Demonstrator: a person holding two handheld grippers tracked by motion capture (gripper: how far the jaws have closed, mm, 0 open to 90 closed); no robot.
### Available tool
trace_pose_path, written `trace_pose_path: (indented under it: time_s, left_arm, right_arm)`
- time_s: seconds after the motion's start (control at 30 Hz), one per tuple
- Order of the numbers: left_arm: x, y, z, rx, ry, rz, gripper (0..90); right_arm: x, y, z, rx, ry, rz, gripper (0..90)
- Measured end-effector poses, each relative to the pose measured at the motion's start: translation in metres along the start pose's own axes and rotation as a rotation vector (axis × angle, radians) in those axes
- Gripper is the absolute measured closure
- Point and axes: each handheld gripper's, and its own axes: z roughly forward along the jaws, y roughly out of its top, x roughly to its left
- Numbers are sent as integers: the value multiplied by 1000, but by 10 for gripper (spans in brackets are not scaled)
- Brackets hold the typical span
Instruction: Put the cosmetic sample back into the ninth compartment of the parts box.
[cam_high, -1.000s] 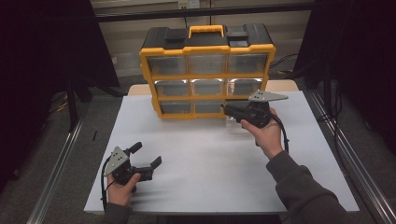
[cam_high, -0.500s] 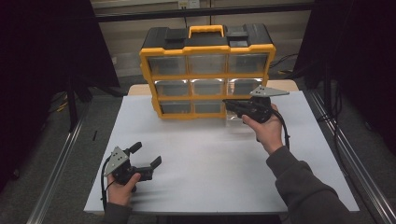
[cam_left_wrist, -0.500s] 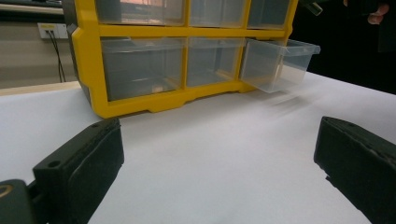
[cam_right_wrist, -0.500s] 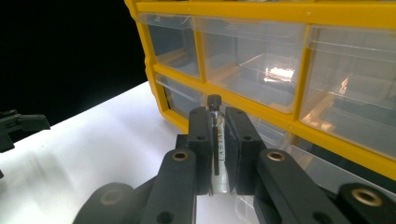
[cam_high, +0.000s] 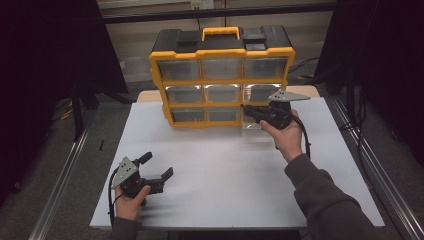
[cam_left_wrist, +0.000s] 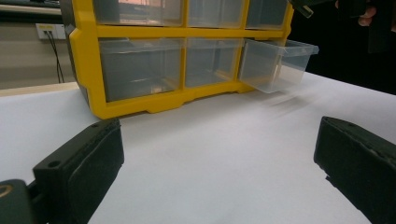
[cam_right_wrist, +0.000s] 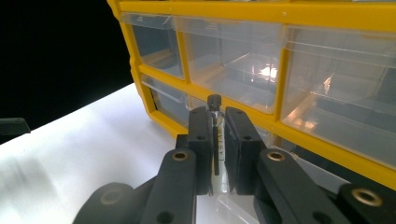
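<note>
A yellow drawer box (cam_high: 220, 80) with a black top and a yellow handle is stood at the far side of the white table (cam_high: 220, 195). 9 clear drawers are counted in it, 3 rows x 3. One drawer, bottom row at the right as seen from the high view, is pulled out: the open drawer (cam_left_wrist: 275, 63) is seen sticking out over the table in the left gripper view. The other 8 are pushed in. Dark curtains are hung at both sides & a grey floor is seen round the table. Nothing is laid btw the left gripper and the box; the table there is bare white.

2 grippers are held, 1 in each hand. The right gripper (cam_high: 248, 111) is held up in front of the box, just by the open drawer, pointed at the box's lower rows. Its jaws are squeezed tight on a small clear tube (cam_right_wrist: 215, 140) with a dark cap; the tube is stood upright btw the 2 pads, cap poking out past the tips. Some writing is seen on the tube but it can't be read.

The left gripper (cam_high: 159, 167) is kept low near the front left of the table, well apart from the box. Its jaws are spread wide & nothing is held or touched by them
</note>
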Motion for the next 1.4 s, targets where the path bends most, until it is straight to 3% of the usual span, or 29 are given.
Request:
trace_pose_path:
  time_s: [0.2,0.43,0.47,0.67,1.03,1.1,1.17,1.27,1.4]
  left_arm:
    - [1,0,-1,4,4,11,18]
    - [-1,0,1,-14,7,-11,18]
    - [1,0,-1,2,4,12,18]
    - [0,0,0,-9,5,-1,18]
    - [1,1,-2,7,2,13,18]
    - [3,1,-3,19,14,37,18]
    - [1,1,-2,8,3,15,18]
    - [1,1,-3,10,4,26,18]
    - [1,1,-2,-5,15,1,18]
  right_arm:
    - [-5,-1,3,3,-19,5,822]
    - [-9,-3,7,9,-41,4,822]
    - [-9,-3,8,10,-42,5,822]
    - [-14,-5,10,10,-59,8,821]
    - [-19,-7,8,4,-83,8,822]
    - [-20,-7,8,2,-84,9,822]
    - [-21,-7,8,0,-86,10,821]
    - [-22,-8,7,-1,-86,20,821]
    - [-23,-9,7,10,-95,14,821]
